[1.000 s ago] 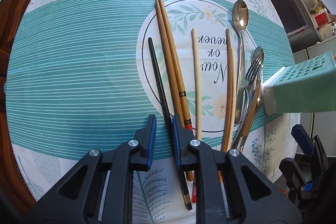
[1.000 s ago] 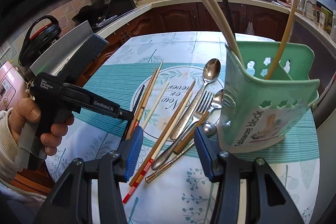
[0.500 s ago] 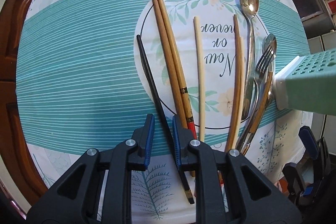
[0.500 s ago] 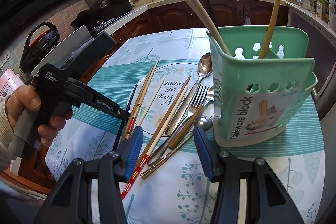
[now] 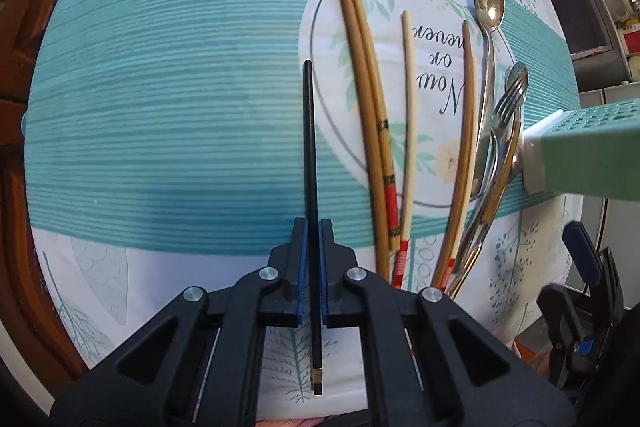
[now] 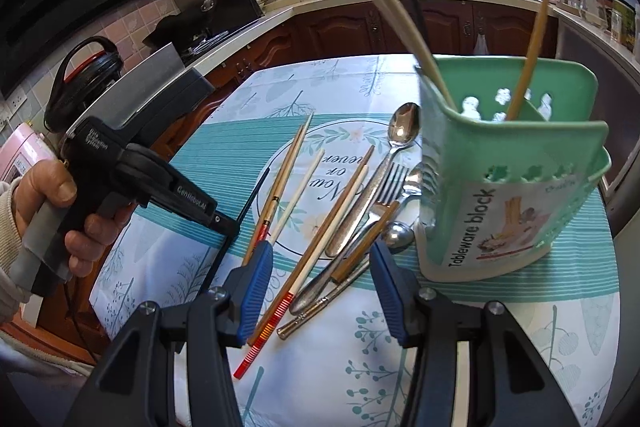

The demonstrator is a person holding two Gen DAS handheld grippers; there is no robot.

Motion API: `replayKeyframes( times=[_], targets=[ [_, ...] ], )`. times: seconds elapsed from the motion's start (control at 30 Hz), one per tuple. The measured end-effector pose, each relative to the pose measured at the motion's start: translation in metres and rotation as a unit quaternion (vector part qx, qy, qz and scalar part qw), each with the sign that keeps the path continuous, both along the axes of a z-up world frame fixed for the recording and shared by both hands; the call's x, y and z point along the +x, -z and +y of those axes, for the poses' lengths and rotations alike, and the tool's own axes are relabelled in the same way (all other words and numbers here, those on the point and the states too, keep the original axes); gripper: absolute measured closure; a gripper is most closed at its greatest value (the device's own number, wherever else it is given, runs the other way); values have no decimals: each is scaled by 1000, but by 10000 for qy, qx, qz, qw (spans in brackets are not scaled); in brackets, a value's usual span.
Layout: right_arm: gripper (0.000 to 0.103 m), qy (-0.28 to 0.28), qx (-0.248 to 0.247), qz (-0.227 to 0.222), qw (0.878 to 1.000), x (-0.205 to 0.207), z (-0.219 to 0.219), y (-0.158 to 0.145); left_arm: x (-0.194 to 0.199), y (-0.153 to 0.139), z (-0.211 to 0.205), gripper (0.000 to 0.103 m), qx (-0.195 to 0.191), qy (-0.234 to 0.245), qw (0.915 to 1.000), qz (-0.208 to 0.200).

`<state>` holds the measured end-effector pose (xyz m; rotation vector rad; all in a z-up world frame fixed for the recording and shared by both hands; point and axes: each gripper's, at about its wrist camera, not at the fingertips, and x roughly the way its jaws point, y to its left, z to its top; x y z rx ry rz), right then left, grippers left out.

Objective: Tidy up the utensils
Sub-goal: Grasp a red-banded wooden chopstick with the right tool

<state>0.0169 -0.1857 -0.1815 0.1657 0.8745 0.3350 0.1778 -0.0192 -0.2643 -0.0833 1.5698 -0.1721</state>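
My left tongs pinch a slim black chopstick with a gold band near its butt, just left of the brown chopstick pair on the surface. My right tongs stand spread and empty, left of the mint holder.

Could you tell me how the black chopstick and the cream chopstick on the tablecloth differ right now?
The black chopstick is gripped between the pads of the shut left claw; the cream chopstick lies free on the tablecloth. The black one is dark with a small metal band near its end; the cream one is pale and plain. The black one sits left of the brown pair, the cream one right. Both are slim and lie roughly parallel.
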Motion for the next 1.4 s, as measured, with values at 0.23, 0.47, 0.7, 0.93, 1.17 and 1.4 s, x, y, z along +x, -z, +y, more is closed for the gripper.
replayKeyframes(
  times=[0.23, 0.47, 0.7, 0.93, 1.17, 1.4],
  targets=[
    [81, -480, -176, 759, 9958, 45, 40, 11, -20, -7, 27, 101, -275, -270, 9988, -316],
    [83, -251, -183, 1605, 9865, 105, 66, 31, -33, -6, 55, 100, -591, -404, 9965, -421],
    [83, -84, -462, 1851, 9816, 147, 89, 36, -31, -3, 80, 100, -924, -490, 9934, -469],
    [87, 174, -728, 2205, 9725, 178, 94, 52, -35, -10, 97, 100, -1064, -467, 9917, -551],
    [87, 182, -745, 2352, 9689, 182, 93, 52, -38, -11, 110, 100, -1188, -487, 9904, -506],
    [87, 211, -860, 2521, 9637, 188, 90, 56, -37, -8, 109, 100, -1265, -465, 9898, -467]
  ],
)
